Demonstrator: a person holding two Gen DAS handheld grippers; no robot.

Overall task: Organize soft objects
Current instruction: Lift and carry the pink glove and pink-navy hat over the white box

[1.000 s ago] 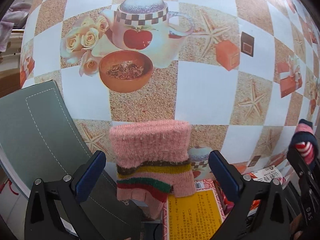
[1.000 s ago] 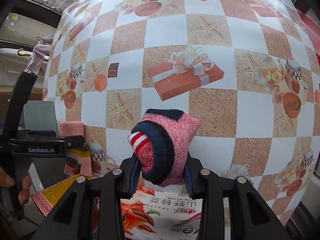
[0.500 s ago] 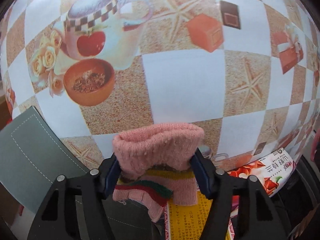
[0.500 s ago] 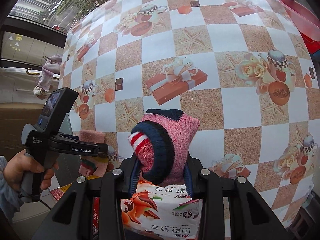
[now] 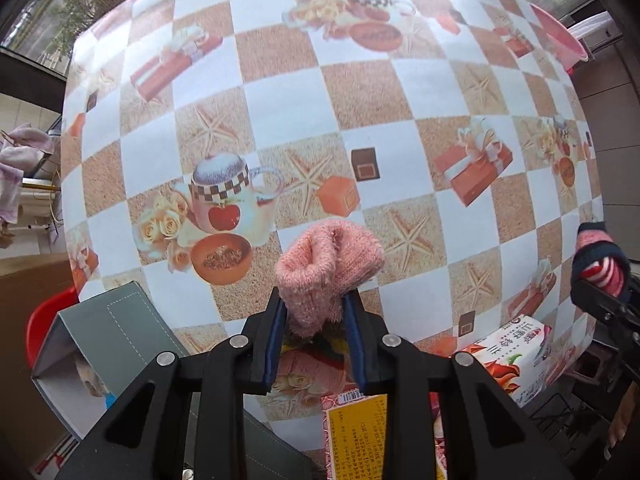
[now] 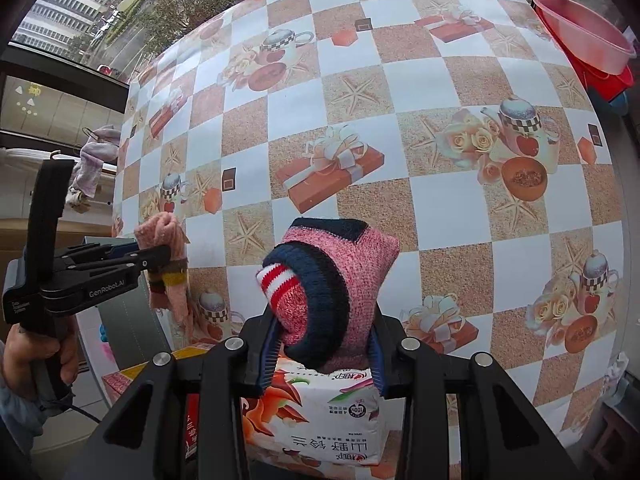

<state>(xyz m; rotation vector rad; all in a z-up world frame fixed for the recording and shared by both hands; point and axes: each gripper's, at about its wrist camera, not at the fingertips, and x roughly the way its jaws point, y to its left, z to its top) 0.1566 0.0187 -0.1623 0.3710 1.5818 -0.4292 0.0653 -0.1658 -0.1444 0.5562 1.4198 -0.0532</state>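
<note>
Left wrist view: your left gripper (image 5: 314,322) points down over the checkered tablecloth (image 5: 420,92), its jaws closing on a fuzzy pink sock (image 5: 328,270) bunched between the blue pads, its striped end hanging below. A grey box (image 5: 120,344) sits at lower left; what lies inside is too dim to tell. Further right, over a tissue pack (image 6: 320,428), your right gripper (image 6: 322,354) is clamped on a rolled pink sock with navy trim (image 6: 336,280). Both socks are lifted clear of the table. A pink basin (image 6: 584,28) sits far right.
</note>
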